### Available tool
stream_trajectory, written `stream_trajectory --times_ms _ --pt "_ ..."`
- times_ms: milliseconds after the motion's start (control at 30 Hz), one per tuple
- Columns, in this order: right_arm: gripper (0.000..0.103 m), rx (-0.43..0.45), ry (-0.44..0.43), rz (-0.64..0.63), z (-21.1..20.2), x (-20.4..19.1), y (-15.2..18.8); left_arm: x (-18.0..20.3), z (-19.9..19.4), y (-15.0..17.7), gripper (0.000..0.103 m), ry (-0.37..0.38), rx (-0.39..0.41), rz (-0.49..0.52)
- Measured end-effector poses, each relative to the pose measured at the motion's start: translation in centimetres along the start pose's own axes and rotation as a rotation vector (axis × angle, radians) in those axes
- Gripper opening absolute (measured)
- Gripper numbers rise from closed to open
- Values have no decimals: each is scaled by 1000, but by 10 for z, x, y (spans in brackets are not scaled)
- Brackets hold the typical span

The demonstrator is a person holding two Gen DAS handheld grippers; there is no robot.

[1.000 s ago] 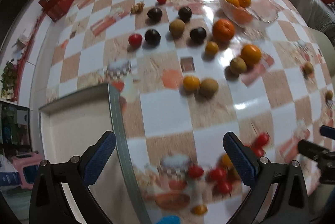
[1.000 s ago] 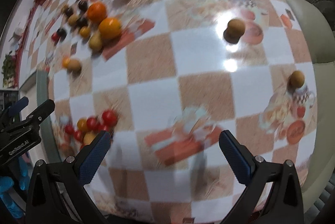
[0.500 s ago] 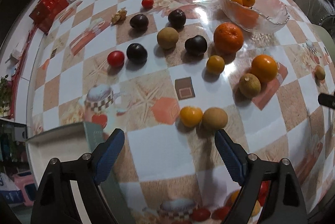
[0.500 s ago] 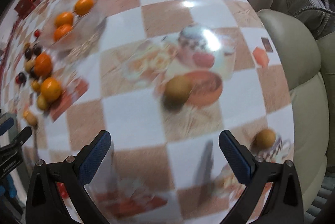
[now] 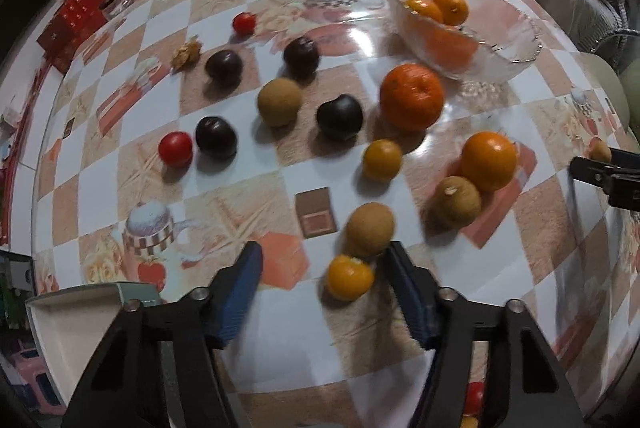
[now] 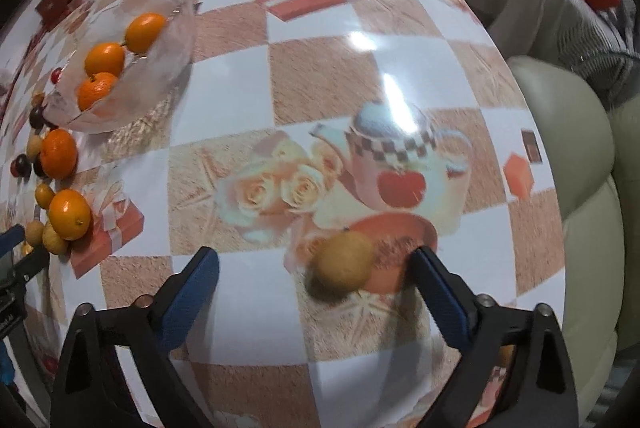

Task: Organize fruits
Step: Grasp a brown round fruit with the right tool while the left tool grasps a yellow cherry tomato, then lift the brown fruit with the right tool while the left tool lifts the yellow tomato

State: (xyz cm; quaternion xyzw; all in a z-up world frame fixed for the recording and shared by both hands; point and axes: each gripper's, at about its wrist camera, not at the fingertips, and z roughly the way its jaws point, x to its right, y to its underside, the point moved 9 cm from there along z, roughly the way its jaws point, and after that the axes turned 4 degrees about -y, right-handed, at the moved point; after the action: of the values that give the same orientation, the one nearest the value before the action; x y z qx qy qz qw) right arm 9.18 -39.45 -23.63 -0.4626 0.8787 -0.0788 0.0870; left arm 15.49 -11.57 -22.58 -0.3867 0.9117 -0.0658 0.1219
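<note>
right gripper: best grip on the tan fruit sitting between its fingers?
Grip the tan round fruit across its widest middle, coming straight in along the right gripper's current line. It is nearly spherical, sits alone on the tablecloth, and already lies between the open fingers, nearer the right one. I'd shift slightly right to center it before closing.

The right gripper (image 6: pixel 314 270) is spread wide over the checkered counter (image 6: pixel 320 76), its blue fingers (image 6: pixel 188 298) flanking a tan round fruit (image 6: pixel 344 260) nearer the right one. Far left, a glass bowl (image 6: pixel 160 68) holds three oranges (image 6: pixel 105 58).
</note>
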Motion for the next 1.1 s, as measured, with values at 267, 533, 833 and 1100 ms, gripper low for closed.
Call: stream_trajectory --times_ms 267,533,833,1100 --pt "22 44 -79 -33 -7 -18 -20 3 4 -6 25 9 3 -18" --pt "22 38 -151 17 -19 -26 17 6 -2 5 23 24 23 -52" --pt "52 75 -193 102 -29 4 31 -3 12 -10 23 29 42 -71" --pt "52 100 -173 100 -42 19 31 7 -2 2 23 35 63 -81"
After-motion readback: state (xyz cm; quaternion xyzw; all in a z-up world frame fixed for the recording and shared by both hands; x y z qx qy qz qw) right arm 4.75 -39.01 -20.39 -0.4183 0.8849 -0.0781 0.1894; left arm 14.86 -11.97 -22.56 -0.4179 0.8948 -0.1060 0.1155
